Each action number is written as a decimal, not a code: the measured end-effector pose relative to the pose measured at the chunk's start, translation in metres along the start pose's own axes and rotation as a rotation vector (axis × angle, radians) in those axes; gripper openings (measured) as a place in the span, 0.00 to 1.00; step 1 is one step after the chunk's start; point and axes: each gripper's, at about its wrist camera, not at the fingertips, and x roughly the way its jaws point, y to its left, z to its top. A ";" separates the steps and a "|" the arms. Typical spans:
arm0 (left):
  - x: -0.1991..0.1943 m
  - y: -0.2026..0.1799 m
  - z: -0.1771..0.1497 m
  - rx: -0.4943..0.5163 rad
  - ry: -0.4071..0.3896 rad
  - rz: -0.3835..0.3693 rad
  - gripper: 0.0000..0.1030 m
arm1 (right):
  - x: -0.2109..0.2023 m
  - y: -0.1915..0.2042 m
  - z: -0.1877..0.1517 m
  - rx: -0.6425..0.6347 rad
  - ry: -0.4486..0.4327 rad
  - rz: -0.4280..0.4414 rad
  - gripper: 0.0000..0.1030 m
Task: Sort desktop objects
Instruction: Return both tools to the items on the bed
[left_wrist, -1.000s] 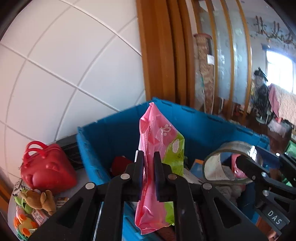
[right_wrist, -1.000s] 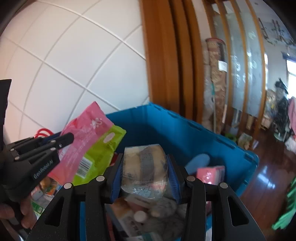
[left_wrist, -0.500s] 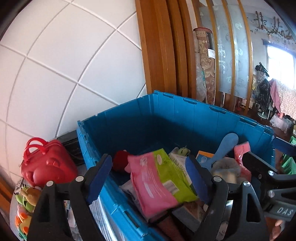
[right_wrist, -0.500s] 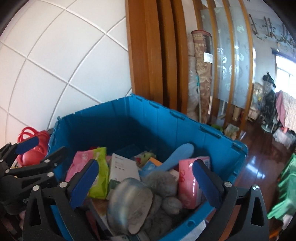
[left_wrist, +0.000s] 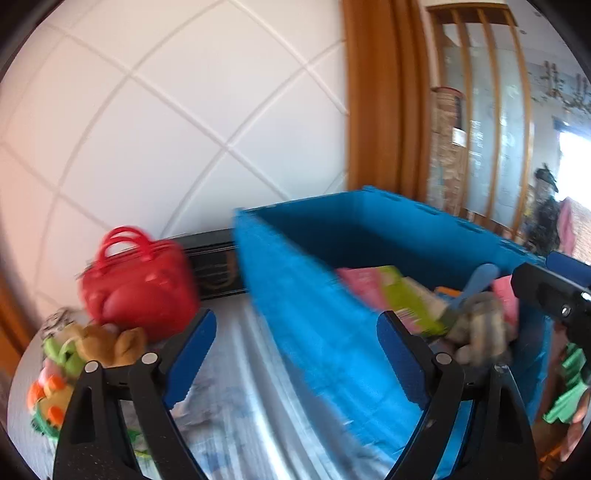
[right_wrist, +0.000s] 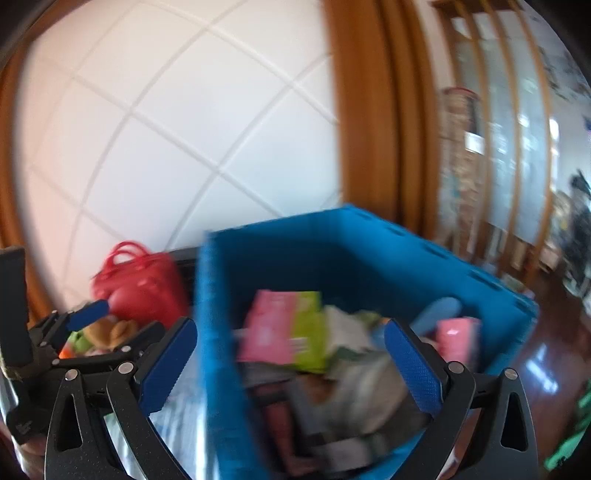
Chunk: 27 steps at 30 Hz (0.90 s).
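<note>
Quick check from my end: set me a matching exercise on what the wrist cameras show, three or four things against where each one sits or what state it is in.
Things:
1. red handbag
2. pink and green packet
3. brown plush toy
4. right gripper

Places or states:
A. lying inside the blue bin
B. jaws wide apart, nothing held
C. standing outside the bin, by the tiled wall
D. on the table in front of the handbag

Pairs: 1-C, 2-A, 3-D, 4-B

White tiled wall (left_wrist: 166, 122) and brown wooden door frame (left_wrist: 384, 110)

The wall fills the upper left of both views; the frame runs down the upper middle, glass panels (left_wrist: 480, 129) at right.
</note>
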 end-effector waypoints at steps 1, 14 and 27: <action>-0.004 0.011 -0.004 -0.004 0.001 0.025 0.87 | 0.002 0.015 -0.001 -0.019 0.006 0.025 1.00; -0.008 0.210 -0.124 -0.175 0.232 0.407 0.87 | 0.101 0.177 -0.069 -0.189 0.225 0.295 1.00; 0.020 0.332 -0.237 -0.418 0.439 0.561 0.87 | 0.213 0.328 -0.189 -0.489 0.524 0.496 1.00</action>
